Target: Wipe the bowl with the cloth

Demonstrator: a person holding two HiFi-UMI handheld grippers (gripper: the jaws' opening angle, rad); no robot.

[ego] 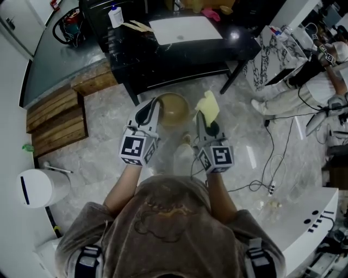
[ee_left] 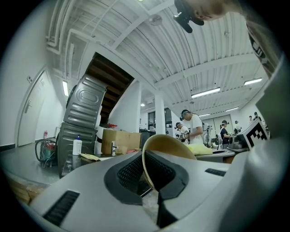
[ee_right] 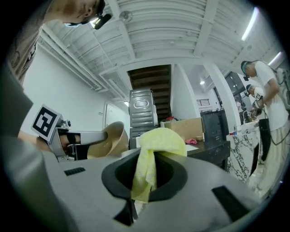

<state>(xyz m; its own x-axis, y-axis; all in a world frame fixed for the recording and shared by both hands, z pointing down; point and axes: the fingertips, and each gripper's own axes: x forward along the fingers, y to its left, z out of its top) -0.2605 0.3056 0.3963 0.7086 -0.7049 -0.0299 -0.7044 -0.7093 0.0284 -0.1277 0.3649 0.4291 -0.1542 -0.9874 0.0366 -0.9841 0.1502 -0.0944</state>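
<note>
L gripper (ego: 151,109) fingers clamp bowl (ego: 174,110) rim; R gripper (ego: 206,124) fingers pinch cloth (ego: 209,105).

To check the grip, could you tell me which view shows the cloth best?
The right gripper view: the cloth shows large, pinched in the right claw. The head view shows it small beside the bowl; the left gripper view, only a yellow sliver past the rim.

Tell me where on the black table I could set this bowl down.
The black table is bare along its near edge, in front of the white board, and at its right end. Its far left corner is crowded: a bottle and wooden sticks.
</note>
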